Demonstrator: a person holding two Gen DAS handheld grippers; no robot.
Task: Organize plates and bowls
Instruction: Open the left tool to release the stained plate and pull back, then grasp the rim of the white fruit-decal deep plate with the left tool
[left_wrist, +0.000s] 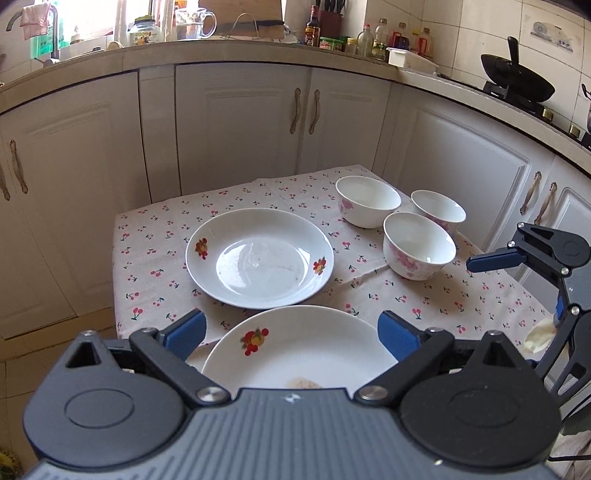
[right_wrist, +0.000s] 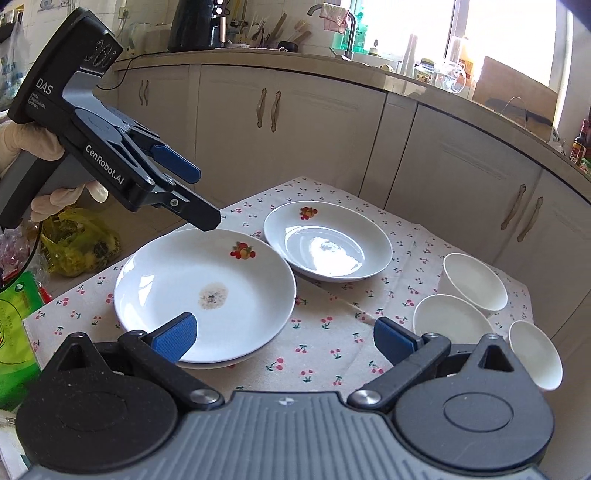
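Note:
Two white plates with fruit prints lie on a small table with a cherry-print cloth (left_wrist: 424, 295). The near plate (left_wrist: 306, 350) (right_wrist: 207, 288) has a brown stain in its middle. The far plate (left_wrist: 258, 258) (right_wrist: 328, 243) is clean. Three white bowls with pink flowers (left_wrist: 419, 245) (left_wrist: 367, 201) (left_wrist: 437, 210) stand close together at the right; they also show in the right wrist view (right_wrist: 452, 321) (right_wrist: 474, 282) (right_wrist: 535, 354). My left gripper (left_wrist: 291, 332) is open above the near plate's edge; it also shows in the right wrist view (right_wrist: 205, 199). My right gripper (right_wrist: 284, 336) is open and empty above the cloth, between the near plate and the bowls.
Cream kitchen cabinets (left_wrist: 243, 122) wrap around behind the table. The counter carries bottles (left_wrist: 373, 40), jars and a glass jug; a black wok (left_wrist: 517, 77) sits on the stove at right. A yellow bag (right_wrist: 81, 243) and green packaging (right_wrist: 14, 325) lie left of the table.

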